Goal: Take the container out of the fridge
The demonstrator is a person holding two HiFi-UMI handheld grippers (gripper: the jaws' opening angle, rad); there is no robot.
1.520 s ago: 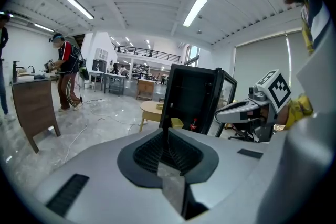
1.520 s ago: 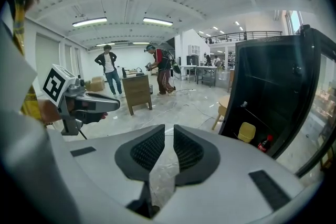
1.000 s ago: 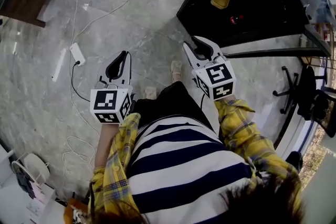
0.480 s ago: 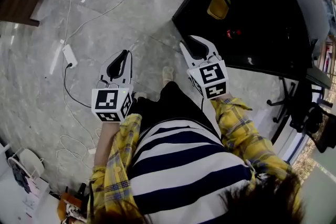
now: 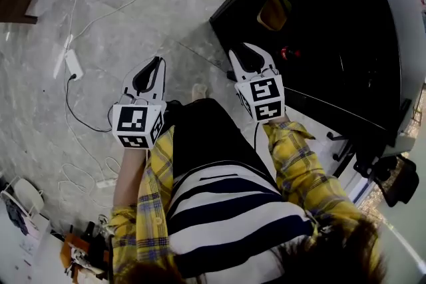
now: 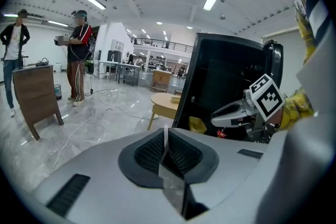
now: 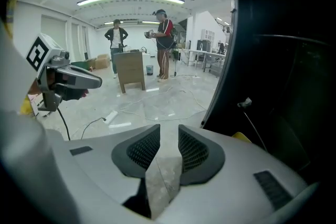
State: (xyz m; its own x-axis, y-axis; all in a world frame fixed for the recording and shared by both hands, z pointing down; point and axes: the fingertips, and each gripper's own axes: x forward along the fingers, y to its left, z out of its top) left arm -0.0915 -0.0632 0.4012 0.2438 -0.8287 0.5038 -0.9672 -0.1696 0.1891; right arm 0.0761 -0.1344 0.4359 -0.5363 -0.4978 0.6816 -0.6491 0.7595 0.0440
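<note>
Both ribbed-padded, left claw [image 6: 164, 134] pinched, right claw [image 7: 169, 135] parted, near black fridge [image 5: 333, 23].

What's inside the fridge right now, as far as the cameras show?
A yellow container sits low inside the fridge, with a small red item beside it. The rest of the interior is too dark to make out, so any other contents stay unseen.

The person wears a long-sleeved yellow plaid shirt [image 5: 296, 159] open over a navy-and-white striped top [image 5: 233, 206], with a dark lower garment [image 5: 206, 136]. The left gripper [image 5: 160, 62] and right gripper [image 5: 236, 53] have white moulded shells, black ribbed pads [image 6: 149, 152], and white cubes [image 5: 267, 98] printed with black square markers.
</note>
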